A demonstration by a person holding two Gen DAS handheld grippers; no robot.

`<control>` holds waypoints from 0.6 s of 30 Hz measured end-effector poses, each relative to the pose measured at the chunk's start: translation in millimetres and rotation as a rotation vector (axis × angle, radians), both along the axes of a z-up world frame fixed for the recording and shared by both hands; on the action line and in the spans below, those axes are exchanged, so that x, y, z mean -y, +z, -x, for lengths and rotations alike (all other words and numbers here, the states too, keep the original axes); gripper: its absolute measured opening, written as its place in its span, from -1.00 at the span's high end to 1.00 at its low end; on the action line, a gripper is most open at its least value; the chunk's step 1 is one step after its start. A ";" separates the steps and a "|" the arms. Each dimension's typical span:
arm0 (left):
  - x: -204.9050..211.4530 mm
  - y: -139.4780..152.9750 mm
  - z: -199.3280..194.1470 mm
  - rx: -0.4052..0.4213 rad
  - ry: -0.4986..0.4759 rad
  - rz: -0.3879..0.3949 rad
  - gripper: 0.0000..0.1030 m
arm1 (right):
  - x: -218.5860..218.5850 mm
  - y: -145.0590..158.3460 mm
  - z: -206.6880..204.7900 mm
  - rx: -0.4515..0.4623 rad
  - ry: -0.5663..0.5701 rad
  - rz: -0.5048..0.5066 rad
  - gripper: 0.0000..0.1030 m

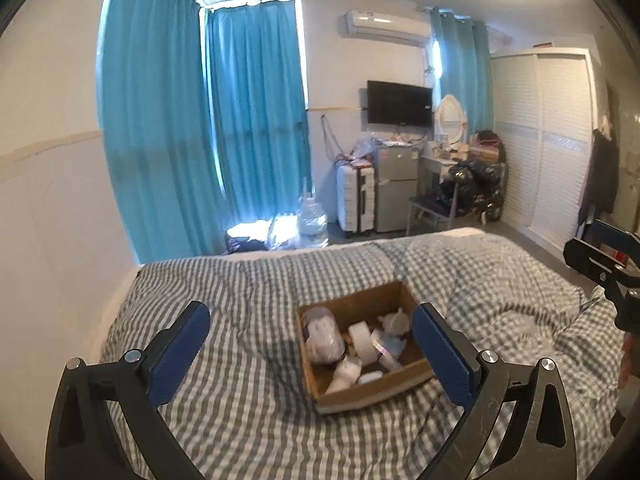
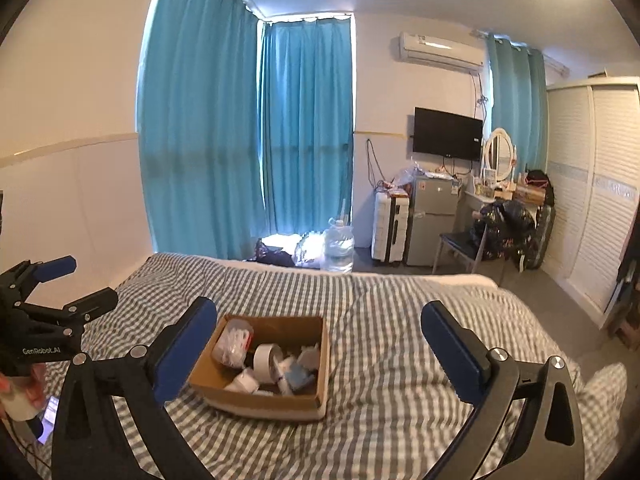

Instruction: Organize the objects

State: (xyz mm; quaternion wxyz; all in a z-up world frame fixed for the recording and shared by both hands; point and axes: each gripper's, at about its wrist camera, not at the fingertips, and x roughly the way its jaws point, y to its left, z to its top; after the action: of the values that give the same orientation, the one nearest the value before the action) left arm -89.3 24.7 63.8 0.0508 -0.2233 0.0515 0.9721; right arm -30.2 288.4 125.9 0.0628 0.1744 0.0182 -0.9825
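Blue-padded and spread wide, our left gripper (image 1: 310,338) hangs above the grey checked bedcover (image 1: 240,408) with nothing between its fingers; its left finger (image 1: 180,352) is over bare cloth, and its right finger (image 1: 444,354) overlaps the right wall of the cardboard box (image 1: 372,394) just ahead. We see the box resting on the cover, holding a clear bag of white pieces (image 1: 322,336), a tape roll (image 1: 362,340) and small white and blue items we cannot tell apart. Farther right, our right gripper (image 2: 318,338) is also released and holding nothing, the same box (image 2: 256,400) beside its left finger (image 2: 186,350), its right finger (image 2: 454,356) over open bedcover
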 end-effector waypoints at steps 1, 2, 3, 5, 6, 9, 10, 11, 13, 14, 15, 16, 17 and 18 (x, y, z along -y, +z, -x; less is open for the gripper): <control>-0.6 -5.7 -3.2 -0.002 0.008 0.005 -1.00 | 1.1 -9.2 -4.1 0.000 -0.003 -0.001 -0.99; -0.9 -11.9 -6.5 -0.006 0.016 0.005 -1.00 | 2.5 -15.9 -6.8 0.000 -0.003 -0.006 -0.99; -1.0 -18.9 -11.2 -0.013 0.028 0.000 -1.00 | 3.9 -23.7 -9.5 -0.003 0.002 -0.011 -0.99; -0.8 -30.2 -16.2 -0.018 0.047 -0.014 -1.00 | 7.1 -41.4 -12.3 -0.012 0.004 -0.014 -0.99; -1.4 -38.2 -18.7 -0.021 0.052 -0.025 -1.00 | 8.6 -50.2 -12.6 -0.017 0.003 -0.018 -0.99; -3.6 -55.9 -23.7 -0.038 0.044 -0.024 -1.00 | 10.3 -74.2 -13.6 -0.031 -0.008 -0.036 -0.99; -3.9 -61.3 -23.9 -0.041 0.045 -0.020 -1.00 | 10.2 -81.9 -13.2 -0.027 -0.009 -0.037 -0.99; -4.4 -66.0 -24.3 -0.042 0.049 -0.016 -1.00 | 10.0 -88.7 -12.6 -0.024 -0.004 -0.033 -0.99; -2.9 -74.9 -23.8 -0.036 0.055 -0.024 -1.00 | 8.7 -98.1 -9.8 -0.016 0.000 -0.026 -0.99; -1.6 -78.7 -22.5 -0.027 0.052 -0.029 -1.00 | 7.6 -101.9 -8.6 -0.012 -0.004 -0.020 -0.99; 0.4 -81.4 -21.6 -0.019 0.049 -0.038 -1.00 | 6.2 -105.2 -6.7 -0.002 -0.005 -0.010 -0.99; 2.4 -83.6 -21.0 -0.011 0.051 -0.045 -1.00 | 4.8 -106.9 -5.0 0.003 -0.004 -0.002 -0.99; 5.2 -84.8 -19.4 -0.002 0.056 -0.056 -1.00 | 3.4 -108.5 -3.6 0.009 -0.006 0.005 -0.99; 6.8 -84.7 -18.1 0.004 0.059 -0.064 -1.00 | 2.8 -110.4 -3.5 0.012 -0.012 0.005 -0.99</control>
State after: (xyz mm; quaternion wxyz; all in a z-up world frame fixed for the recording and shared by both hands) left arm -71.2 17.9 -20.8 0.0291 -0.2251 0.0137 0.9738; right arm -26.7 285.7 15.6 0.0577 0.1803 0.0143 -0.9818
